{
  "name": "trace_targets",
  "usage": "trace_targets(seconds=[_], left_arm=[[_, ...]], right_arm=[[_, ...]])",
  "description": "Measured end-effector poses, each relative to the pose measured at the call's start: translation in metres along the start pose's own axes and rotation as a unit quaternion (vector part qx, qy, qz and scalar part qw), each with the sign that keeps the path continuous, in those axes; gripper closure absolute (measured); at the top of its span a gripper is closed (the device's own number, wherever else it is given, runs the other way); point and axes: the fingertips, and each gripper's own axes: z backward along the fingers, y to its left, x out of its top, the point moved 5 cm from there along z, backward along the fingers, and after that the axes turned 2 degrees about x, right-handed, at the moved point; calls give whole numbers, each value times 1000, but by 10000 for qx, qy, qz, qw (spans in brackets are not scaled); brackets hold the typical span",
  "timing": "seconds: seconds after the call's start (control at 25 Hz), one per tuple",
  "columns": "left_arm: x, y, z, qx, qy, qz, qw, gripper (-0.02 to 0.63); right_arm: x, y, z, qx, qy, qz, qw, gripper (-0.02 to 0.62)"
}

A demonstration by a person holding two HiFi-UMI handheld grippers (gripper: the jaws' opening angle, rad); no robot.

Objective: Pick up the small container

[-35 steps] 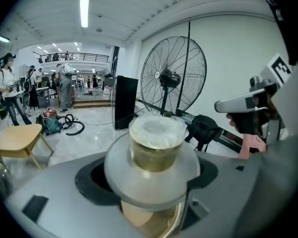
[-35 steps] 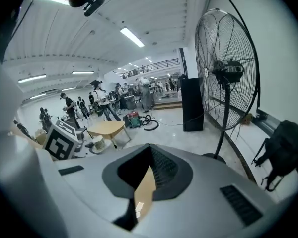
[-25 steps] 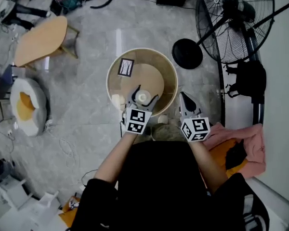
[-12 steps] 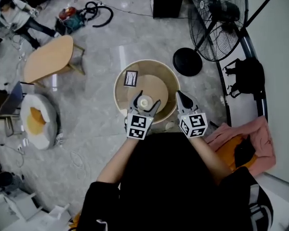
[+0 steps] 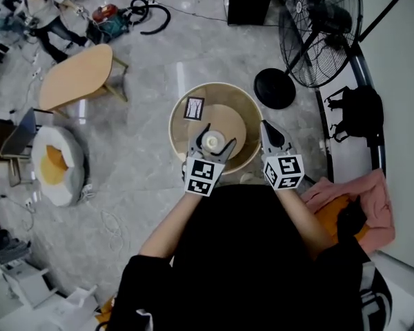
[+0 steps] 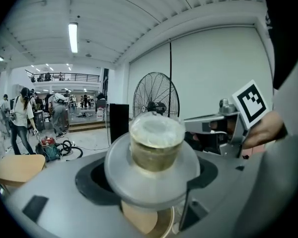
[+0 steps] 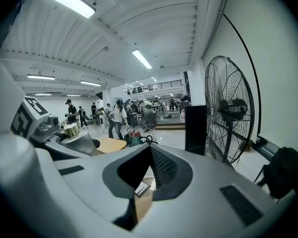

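Over the round worktop, the small container is gripped by the left tool; the right tool is closed, empty. Slippage could be caused by tilting

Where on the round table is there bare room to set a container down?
The far half of the round table is bare from the card across to the right rim, ahead of the right gripper. The near edge is crowded: the left gripper holds the small container there, with the right gripper beside it.
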Motion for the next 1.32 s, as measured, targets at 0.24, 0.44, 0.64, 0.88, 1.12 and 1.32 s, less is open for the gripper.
trace_targets(seconds=[0.24, 0.44, 0.64, 0.88, 1.12, 1.32], left_arm=[[6, 8, 4, 100, -54, 86, 9999, 242], [4, 18, 6, 262, -42, 132, 9996, 242], [-1, 27, 9, 363, -30, 227, 9991, 242], [-5, 33, 5, 440, 6, 294, 9986, 242], [-5, 36, 6, 469, 0, 308, 9984, 242], [-6, 37, -2, 479, -6, 311, 9984, 242]], right_arm=[[4, 2, -6, -26, 5, 124, 9999, 578], [8, 5, -9, 37, -90, 224, 9997, 578], [10, 5, -13, 36, -92, 228, 9997, 578], [11, 3, -19, 80, -113, 240, 9996, 578], [10, 5, -21, 119, -106, 254, 9996, 578], [8, -2, -24, 113, -115, 250, 9996, 579]])
